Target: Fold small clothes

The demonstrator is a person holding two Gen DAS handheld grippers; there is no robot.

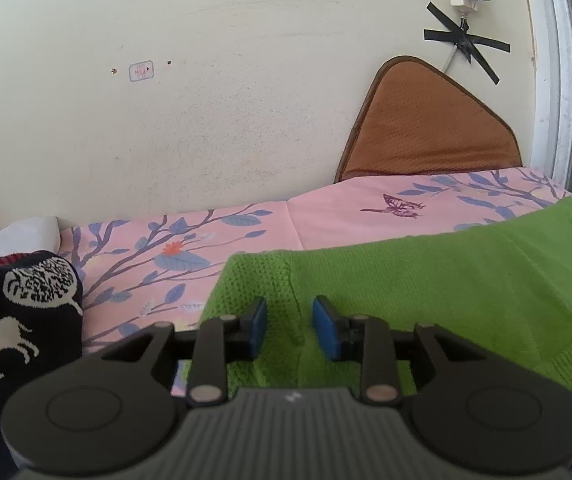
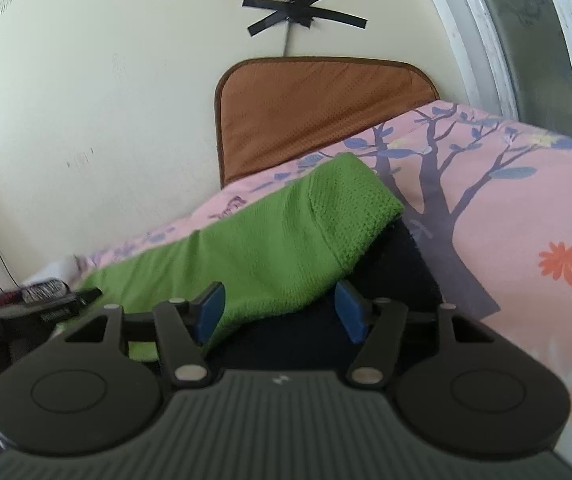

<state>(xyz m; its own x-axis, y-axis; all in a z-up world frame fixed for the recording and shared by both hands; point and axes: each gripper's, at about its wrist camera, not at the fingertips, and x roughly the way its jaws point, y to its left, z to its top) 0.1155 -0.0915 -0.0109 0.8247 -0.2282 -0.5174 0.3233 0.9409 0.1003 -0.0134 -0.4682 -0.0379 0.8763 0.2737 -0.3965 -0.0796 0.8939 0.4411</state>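
A green knit garment (image 1: 425, 280) lies spread on the pink floral bedsheet (image 1: 325, 216). My left gripper (image 1: 291, 330) hovers low over the garment's left end. Its blue pads (image 1: 260, 328) stand a little apart, with a raised seam of green cloth in the gap and neither pad pressing on it. In the right wrist view the garment (image 2: 270, 240) runs away to the left and its near edge lies over a dark navy cloth (image 2: 389, 264). My right gripper (image 2: 280, 312) is open wide; the green edge sits between its pads (image 2: 210, 312) without being pinched.
A black garment with a white horse pattern (image 1: 6, 320) lies at the left, a white cloth (image 1: 18, 232) behind it. A brown cushion (image 1: 425, 128) leans against the cream wall. A window frame (image 1: 553, 80) borders the right. A taped cable (image 2: 297, 12) runs down the wall.
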